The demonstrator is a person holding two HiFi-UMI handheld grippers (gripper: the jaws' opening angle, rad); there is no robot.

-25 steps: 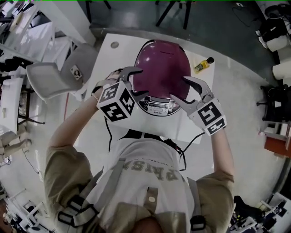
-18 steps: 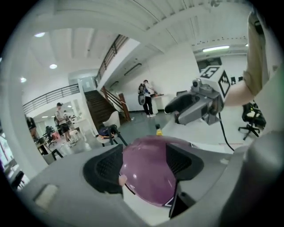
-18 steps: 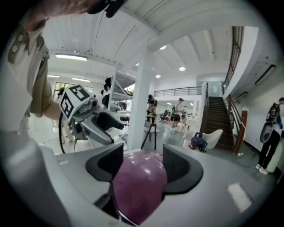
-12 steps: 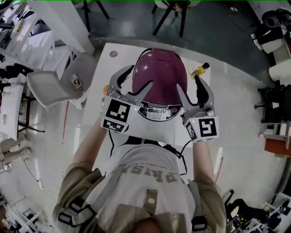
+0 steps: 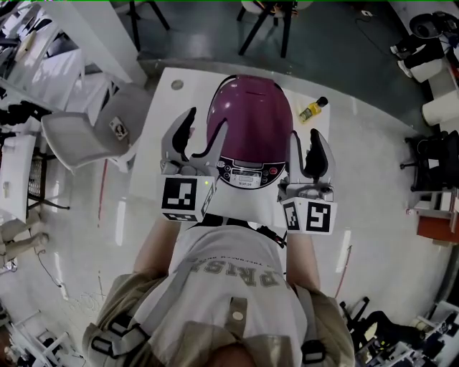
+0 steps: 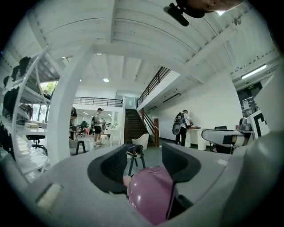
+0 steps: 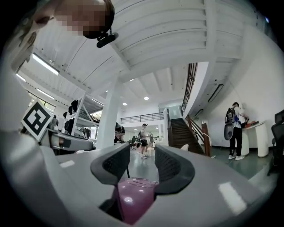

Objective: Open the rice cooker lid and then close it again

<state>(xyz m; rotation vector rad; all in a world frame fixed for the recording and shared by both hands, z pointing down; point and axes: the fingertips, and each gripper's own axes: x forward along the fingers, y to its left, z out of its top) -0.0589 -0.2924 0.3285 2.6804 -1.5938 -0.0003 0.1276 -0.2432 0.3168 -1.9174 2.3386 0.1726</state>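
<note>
A maroon rice cooker (image 5: pixel 251 118) with its lid down stands on the white table (image 5: pixel 161 107), its control panel (image 5: pixel 245 175) facing me. My left gripper (image 5: pixel 201 135) hovers by the cooker's left side and my right gripper (image 5: pixel 305 149) by its right side, both pointing level and away from me. Their jaws have just been closing, with nothing between them. In the left gripper view the cooker's dome (image 6: pixel 151 195) shows low under the left gripper (image 6: pixel 144 163). In the right gripper view the cooker's dome (image 7: pixel 132 198) lies below the right gripper (image 7: pixel 142 167).
A small yellow bottle (image 5: pixel 312 109) lies at the table's far right. A grey chair (image 5: pixel 86 122) stands left of the table, and chair legs (image 5: pixel 265 21) stand beyond it. A cable (image 5: pixel 287 247) hangs off the table's near edge. People stand far off in the hall.
Both grippers rose from the cooker's front rim, turned from pointing down to level, and shifted out to the cooker's sides. Their jaws narrowed.
</note>
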